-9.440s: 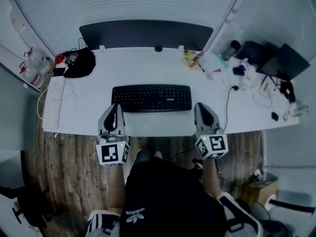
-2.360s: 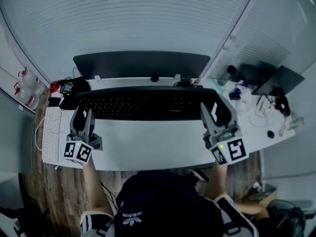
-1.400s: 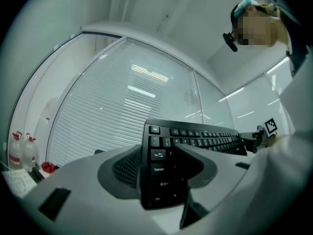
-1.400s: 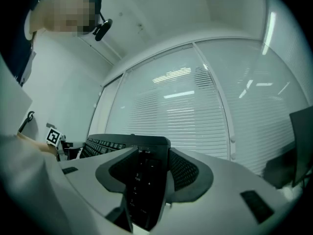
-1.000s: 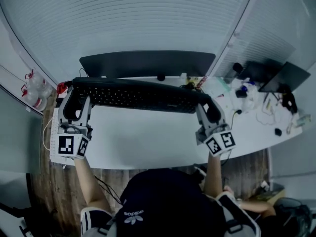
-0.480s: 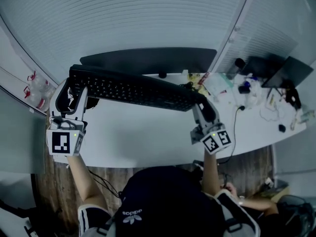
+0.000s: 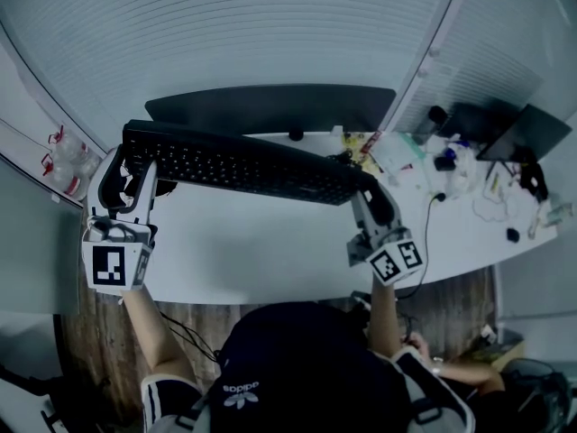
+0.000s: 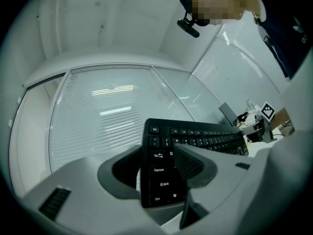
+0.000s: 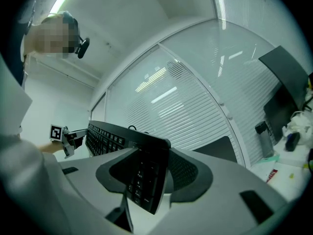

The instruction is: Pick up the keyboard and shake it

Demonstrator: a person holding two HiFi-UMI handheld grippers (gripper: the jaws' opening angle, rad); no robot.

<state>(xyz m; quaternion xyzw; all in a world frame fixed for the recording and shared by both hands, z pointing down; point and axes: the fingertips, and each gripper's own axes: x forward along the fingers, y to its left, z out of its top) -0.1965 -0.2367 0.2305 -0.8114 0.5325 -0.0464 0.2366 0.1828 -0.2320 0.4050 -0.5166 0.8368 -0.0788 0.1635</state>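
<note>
Left hand-held gripper clamps the left end of the black keyboard, its jaws spread wide and pressed on the near and far edges, with the Tab, Caps Lock and Shift keys between them in the left gripper view. Beyond it at far left, clear plastic bottles stand off the end of the white counter. The keyboard hangs in the air over the counter, clear of the surface, slanting across the head view from its left end, which sits toward the far side, to its right end, which sits nearer the person. A dark monitor stands at the counter's far edge behind it, in front of a wall of white blinds. The right hand-held gripper grips the keyboard's right end the same way, jaws wide and closed on the two long edges, as the right gripper view shows. Farther right, the counter carries a scatter of small items, cables and an open laptop.
</note>
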